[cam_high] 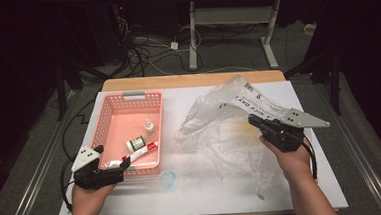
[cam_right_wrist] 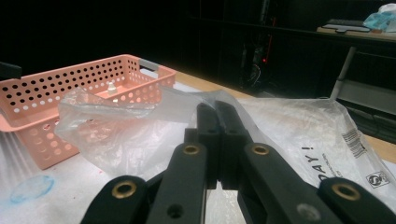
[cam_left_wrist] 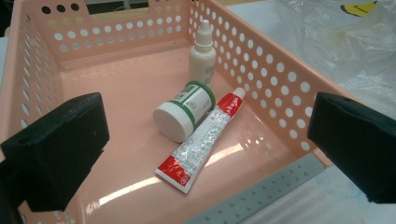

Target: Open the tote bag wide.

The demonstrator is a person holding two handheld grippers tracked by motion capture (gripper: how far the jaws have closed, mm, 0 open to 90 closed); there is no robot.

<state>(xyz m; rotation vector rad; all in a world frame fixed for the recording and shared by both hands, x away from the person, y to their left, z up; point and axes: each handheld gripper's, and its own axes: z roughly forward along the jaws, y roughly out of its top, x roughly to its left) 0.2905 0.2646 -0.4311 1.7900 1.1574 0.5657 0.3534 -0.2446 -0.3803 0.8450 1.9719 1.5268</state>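
Observation:
A pink perforated basket (cam_high: 109, 110) stands on the left of the white table. Inside it are a small white dropper bottle (cam_left_wrist: 202, 52), upright, a white jar with a green band (cam_left_wrist: 183, 111) on its side, and a red-and-white tube (cam_left_wrist: 201, 140) lying flat. My left gripper (cam_high: 112, 157) hovers at the basket's near edge, its jaws wide open around nothing (cam_left_wrist: 205, 144). A crumpled clear plastic bag (cam_high: 220, 130) with black print lies right of the basket. My right gripper (cam_high: 253, 119) is shut on the bag's edge (cam_right_wrist: 217, 112), which is held up off the table.
A blue smudge (cam_high: 168, 180) marks the table in front of the basket. A grey handle strip (cam_left_wrist: 261, 191) runs along the basket's near rim. Behind the table's wooden back edge (cam_high: 192, 80) are desk legs and cables on a dark floor.

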